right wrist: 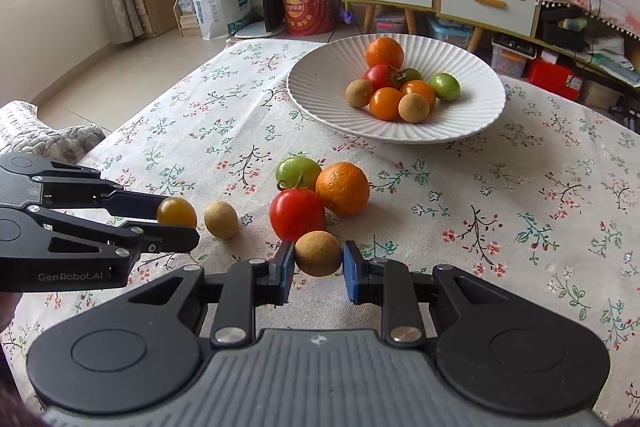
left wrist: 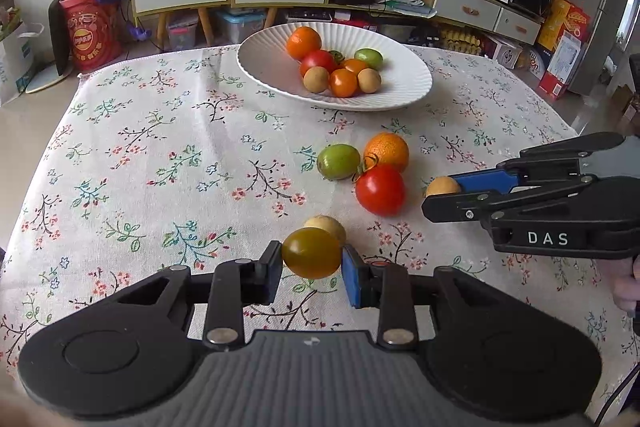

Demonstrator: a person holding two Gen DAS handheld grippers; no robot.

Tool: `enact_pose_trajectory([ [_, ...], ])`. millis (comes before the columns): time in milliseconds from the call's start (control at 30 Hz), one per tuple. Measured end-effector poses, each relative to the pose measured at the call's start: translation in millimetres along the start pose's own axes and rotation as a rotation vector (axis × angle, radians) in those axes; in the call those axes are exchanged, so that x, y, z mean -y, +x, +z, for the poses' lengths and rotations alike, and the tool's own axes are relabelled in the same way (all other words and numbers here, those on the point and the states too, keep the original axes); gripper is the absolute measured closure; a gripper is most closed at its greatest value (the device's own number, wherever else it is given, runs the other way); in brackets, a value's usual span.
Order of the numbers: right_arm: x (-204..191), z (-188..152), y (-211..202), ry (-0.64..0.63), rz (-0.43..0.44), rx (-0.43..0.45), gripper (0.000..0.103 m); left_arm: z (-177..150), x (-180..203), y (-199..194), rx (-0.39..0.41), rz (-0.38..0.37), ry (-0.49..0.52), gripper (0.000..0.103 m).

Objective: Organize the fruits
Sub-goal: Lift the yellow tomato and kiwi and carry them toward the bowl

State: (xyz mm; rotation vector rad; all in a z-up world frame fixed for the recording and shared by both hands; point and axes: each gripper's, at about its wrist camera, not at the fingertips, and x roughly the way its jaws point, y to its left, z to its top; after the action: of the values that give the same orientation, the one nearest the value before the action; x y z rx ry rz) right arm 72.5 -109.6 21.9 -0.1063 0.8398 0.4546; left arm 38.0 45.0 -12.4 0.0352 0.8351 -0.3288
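**2 small fruits held above the floral counter**

The counter (left wrist: 160, 155) is covered by a flower-printed cloth. Toward its far side a white ribbed bowl (left wrist: 264, 67) is set, and 8 fruits are seen in it from the right wrist view: an orange at the back, a red tomato, 2 green ones, 2 small orange tomatoes and 2 tan longans.

In the middle of the cloth, 3 loose fruits are grouped in contact with one another: an orange (right wrist: 343, 188), a red tomato (right wrist: 297, 213) and a green tomato (right wrist: 298, 172). A loose longan (right wrist: 221, 219) is seen lying apart from them, near the left gripper.

The left gripper (left wrist: 311, 265) is closed on a yellow-brown cherry tomato (left wrist: 311, 253), which is pinched between its fingers (left wrist: 354, 277) on both sides. Whether this tomato is lifted off the cloth or resting on it cannot be told.

The right gripper (right wrist: 318, 263) is closed on a tan longan (right wrist: 318, 253), held narrowly between its blue-padded fingers (right wrist: 352, 275), just in front of the red tomato. The 2 grippers are seen side by side, apart from each other, both well short of the bowl.
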Motion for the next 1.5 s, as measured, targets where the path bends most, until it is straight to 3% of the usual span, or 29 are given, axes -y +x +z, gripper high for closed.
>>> enact_pose_trajectory([
  [667,33.6,30.4,-6.7,0.089,-0.009,0.089,0.080,51.8,25.6,8.5,0.084,-0.043,-0.011,0.077],
  [1000,59.3,46.1,-1.4,0.173,-0.042,0.125,0.080,70.2,30.7,28.2,0.081,-0.020,-0.043,0.077],
  [1200,76.7,51.7,5.6,0.246,-0.018,0.141,0.080,78.8,34.5,37.9,0.098,-0.011,-0.053,0.077],
  [1500,90.2,61.2,22.3,0.241,-0.009,0.163,0.080,86.2,33.8,64.1,0.106,0.018,-0.074,0.077],
])
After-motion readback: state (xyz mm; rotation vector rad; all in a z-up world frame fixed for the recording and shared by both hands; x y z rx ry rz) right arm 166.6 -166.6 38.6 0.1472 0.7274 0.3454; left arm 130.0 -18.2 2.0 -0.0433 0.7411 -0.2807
